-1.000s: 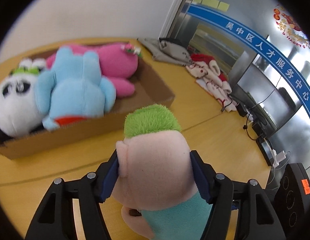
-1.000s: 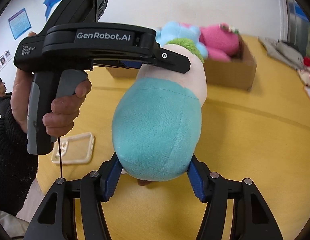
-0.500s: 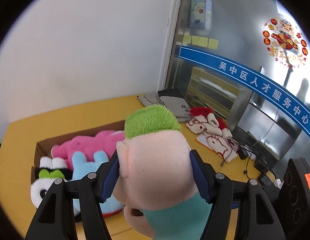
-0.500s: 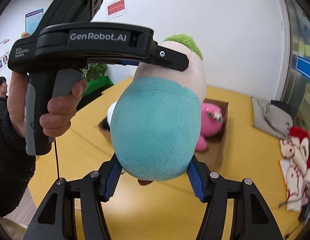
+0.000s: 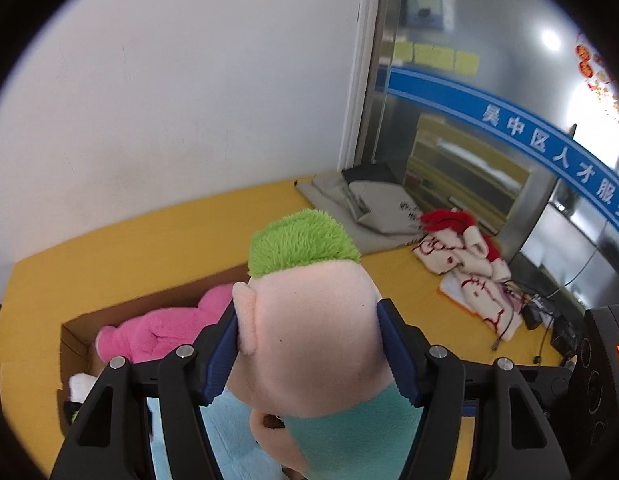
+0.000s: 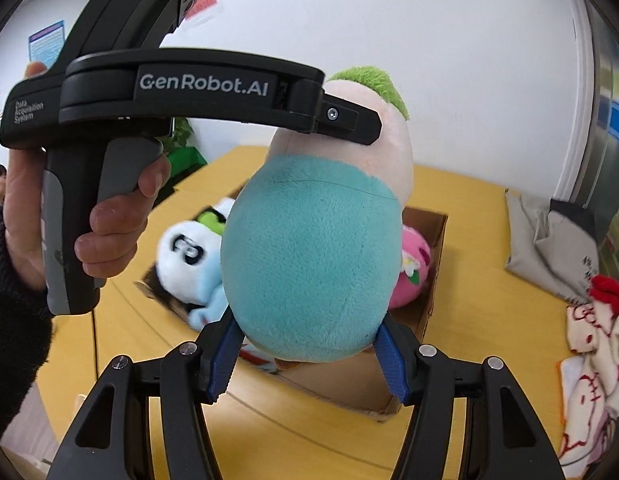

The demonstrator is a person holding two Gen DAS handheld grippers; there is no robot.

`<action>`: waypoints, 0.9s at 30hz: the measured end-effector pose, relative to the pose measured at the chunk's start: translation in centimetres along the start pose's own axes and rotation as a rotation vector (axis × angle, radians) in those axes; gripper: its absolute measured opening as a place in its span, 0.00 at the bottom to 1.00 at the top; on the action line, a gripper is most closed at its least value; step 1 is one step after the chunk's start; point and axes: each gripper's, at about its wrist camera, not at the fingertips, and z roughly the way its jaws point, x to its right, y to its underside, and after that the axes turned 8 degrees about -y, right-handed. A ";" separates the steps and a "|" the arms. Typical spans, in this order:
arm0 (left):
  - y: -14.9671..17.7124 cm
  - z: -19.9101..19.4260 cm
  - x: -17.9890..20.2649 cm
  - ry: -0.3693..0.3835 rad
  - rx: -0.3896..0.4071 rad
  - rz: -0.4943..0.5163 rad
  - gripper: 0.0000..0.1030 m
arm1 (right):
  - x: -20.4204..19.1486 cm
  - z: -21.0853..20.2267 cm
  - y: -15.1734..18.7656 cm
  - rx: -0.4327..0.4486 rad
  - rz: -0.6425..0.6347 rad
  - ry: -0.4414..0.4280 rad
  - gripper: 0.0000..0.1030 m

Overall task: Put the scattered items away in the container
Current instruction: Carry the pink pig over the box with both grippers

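Observation:
A plush doll with green hair, a peach head (image 5: 309,340) and a teal body (image 6: 309,264) hangs in the air over the cardboard box (image 6: 433,264). My left gripper (image 5: 307,344) is shut on its head. My right gripper (image 6: 307,356) is shut on its teal body from below. The box holds a pink plush (image 5: 161,336), a panda plush (image 6: 185,248) and a light blue plush (image 6: 209,300). The box also shows in the left wrist view (image 5: 73,336), mostly hidden behind the doll.
The box stands on a yellow table (image 6: 461,188). A grey folded bag (image 5: 373,208) and a red-and-white cloth (image 5: 469,276) lie at the table's right side. A white wall stands behind. Cables and dark equipment (image 5: 549,320) sit past the right edge.
Both grippers carried the doll up and toward the box. The box now sits lower and closer under the doll in both views. Both grips are unchanged.

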 end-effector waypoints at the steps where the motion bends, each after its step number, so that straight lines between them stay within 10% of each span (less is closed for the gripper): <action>1: 0.4 1.3 -0.1 0.000 -0.018 -0.002 0.63 | 1.4 1.5 0.1 -0.014 0.015 -0.006 0.64; 12: 5.3 10.7 0.5 0.055 -0.154 0.036 0.62 | 6.7 10.7 5.7 -0.188 0.050 0.077 0.63; 27: 9.9 11.6 -1.3 0.101 -0.230 -0.122 0.63 | 5.0 7.9 8.1 -0.192 0.067 0.088 0.71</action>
